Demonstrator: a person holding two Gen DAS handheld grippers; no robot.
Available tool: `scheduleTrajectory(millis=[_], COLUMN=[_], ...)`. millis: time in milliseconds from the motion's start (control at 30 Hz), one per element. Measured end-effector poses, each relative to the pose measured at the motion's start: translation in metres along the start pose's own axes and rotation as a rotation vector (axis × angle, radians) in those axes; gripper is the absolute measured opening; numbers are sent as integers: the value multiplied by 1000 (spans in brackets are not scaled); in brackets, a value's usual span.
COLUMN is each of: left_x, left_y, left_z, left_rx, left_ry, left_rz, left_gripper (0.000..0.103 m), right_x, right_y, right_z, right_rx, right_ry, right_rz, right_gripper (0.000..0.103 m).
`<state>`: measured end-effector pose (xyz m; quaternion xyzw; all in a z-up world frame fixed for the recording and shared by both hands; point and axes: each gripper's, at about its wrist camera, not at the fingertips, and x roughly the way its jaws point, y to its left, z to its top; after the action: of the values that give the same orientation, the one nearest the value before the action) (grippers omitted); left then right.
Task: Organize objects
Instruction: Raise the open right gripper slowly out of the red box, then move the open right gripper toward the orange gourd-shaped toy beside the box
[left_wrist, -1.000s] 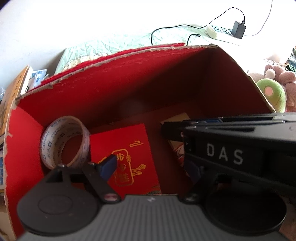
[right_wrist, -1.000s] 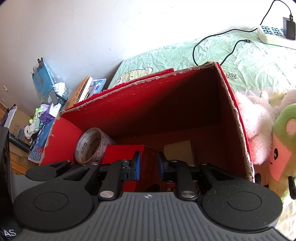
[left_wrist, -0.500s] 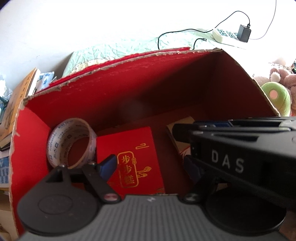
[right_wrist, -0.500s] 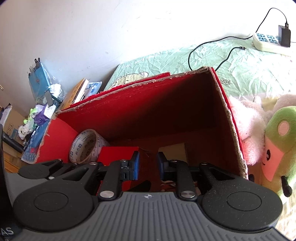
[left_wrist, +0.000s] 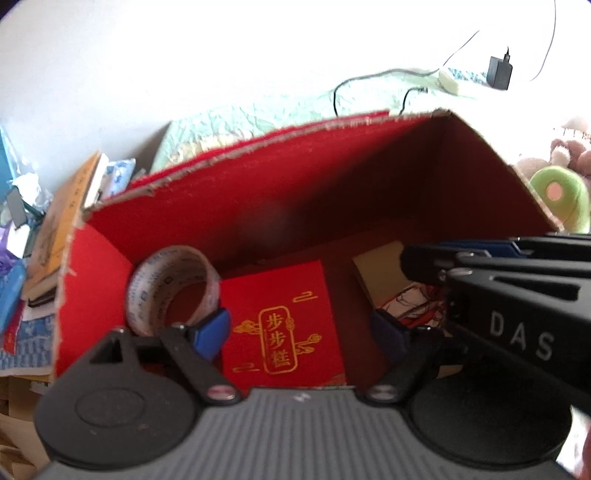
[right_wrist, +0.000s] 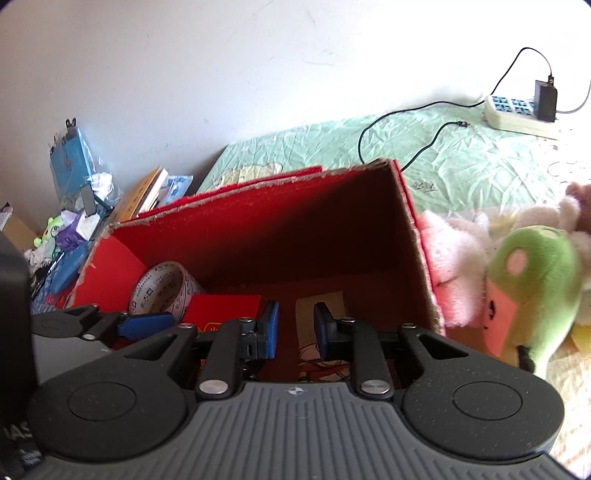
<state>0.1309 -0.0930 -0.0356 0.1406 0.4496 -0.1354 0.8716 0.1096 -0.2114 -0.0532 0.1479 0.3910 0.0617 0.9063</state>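
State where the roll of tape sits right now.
In both wrist views the roll of tape stands on edge in the red box's left corner, beside the red envelope.

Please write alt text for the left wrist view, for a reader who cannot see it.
An open red box holds a tape roll, a red envelope and a beige card. The open left gripper hangs above them, empty.

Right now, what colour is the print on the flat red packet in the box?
Gold characters and cloud swirls on the red packet, clearest in the left wrist view.
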Motion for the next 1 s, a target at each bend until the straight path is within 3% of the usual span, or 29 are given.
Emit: scheduleTrajectory(millis=[467,1000], left_x=[-51,-91], left_y=[-2,-11], left_z=[-13,-35], left_rx=[-1,-30], left_ry=[-58,-101], left_rz=[20,87], left_gripper=[90,92], right_x=[-39,-74], right_y=[-4,-8], right_z=[-18,-42], right_rx=[51,78], right_ry=[-65,-118], right_rz=[8,96], right_gripper=[27,28])
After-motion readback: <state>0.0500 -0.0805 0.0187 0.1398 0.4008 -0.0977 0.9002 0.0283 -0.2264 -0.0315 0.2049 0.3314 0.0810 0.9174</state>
